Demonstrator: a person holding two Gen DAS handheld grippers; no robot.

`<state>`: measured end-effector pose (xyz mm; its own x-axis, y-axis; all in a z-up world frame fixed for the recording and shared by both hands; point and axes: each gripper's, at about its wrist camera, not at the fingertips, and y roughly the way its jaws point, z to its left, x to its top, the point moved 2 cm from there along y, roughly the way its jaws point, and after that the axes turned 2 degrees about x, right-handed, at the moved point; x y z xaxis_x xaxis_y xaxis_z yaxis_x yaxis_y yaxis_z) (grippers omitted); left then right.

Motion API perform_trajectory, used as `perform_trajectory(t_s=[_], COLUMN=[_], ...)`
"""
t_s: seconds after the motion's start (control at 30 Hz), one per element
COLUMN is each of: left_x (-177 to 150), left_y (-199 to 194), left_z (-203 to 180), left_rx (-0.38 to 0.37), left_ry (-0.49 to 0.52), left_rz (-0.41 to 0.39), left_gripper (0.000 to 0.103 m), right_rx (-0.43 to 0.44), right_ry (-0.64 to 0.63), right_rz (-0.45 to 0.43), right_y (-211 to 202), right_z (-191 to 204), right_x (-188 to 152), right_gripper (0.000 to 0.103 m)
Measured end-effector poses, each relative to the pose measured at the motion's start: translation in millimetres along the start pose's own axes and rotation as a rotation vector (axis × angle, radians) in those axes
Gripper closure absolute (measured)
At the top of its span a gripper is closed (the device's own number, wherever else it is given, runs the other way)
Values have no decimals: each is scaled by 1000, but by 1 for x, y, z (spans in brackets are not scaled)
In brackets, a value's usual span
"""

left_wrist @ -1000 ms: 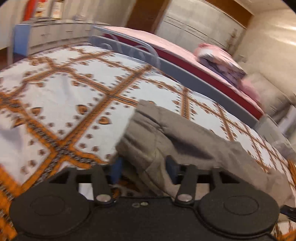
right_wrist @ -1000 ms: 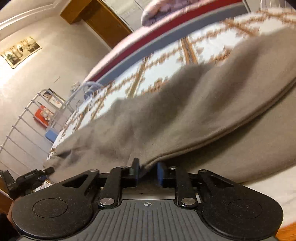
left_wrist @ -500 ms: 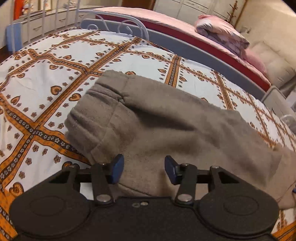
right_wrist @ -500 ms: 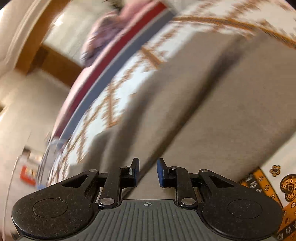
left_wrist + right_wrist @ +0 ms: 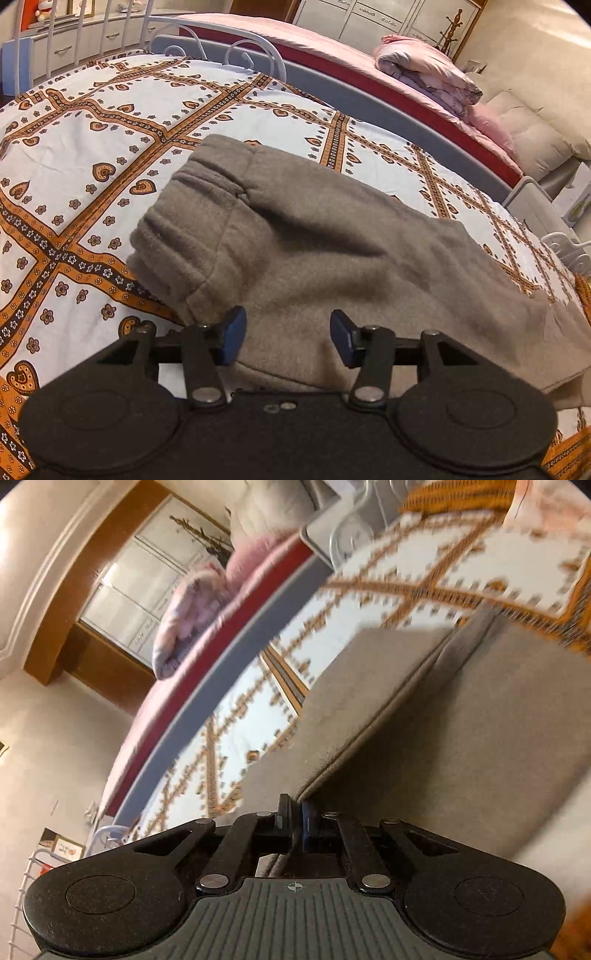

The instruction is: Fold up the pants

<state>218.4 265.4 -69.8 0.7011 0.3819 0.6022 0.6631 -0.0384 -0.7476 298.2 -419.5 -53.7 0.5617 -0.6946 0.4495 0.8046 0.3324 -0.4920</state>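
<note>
Pants (image 5: 332, 251) under spread left gripper (image 5: 284, 338); right gripper (image 5: 295, 818) pinched together, empty.

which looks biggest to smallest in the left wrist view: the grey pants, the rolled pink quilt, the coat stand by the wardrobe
1. grey pants, by far the largest, though nearest the camera
2. rolled pink quilt
3. coat stand, only its top shows

The last two are far off, so true sizes are unsure.
</note>
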Motion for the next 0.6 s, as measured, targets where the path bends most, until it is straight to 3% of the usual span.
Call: perform_trajectory(t_s=[0.07, 0.2, 0.23, 0.27, 0.33, 0.37, 0.43, 0.6], left_x=[0, 0, 0, 0, 0, 0, 1, 1], left_y=[-1, 0, 0, 0, 0, 0, 0, 1], left_z=[2, 4, 4, 4, 2, 3, 4, 3], left_rx=[-9, -23, -21, -18, -14, -14, -19, -14], left_ry=[2, -9, -10, -11, -8, -9, -20, -27], left_rz=[4, 6, 6, 5, 5, 5, 4, 0], left_gripper=[61, 61, 61, 61, 61, 61, 61, 61], right_rx=[-23, -159, -131, -91, -81, -98, -108, -111], right_ry=[-65, 5, 56, 99, 88, 68, 79, 108], right_rz=[8, 165, 167, 156, 126, 77, -3, -36], right_y=[-19, 3, 6, 7, 0, -9, -19, -1], right_z=[4, -33, -45, -51, -51, -51, -57, -72], right_x=[-7, -31, -29, -24, -14, -8, 5, 37], right_gripper=[98, 98, 98, 97, 77, 61, 60, 60])
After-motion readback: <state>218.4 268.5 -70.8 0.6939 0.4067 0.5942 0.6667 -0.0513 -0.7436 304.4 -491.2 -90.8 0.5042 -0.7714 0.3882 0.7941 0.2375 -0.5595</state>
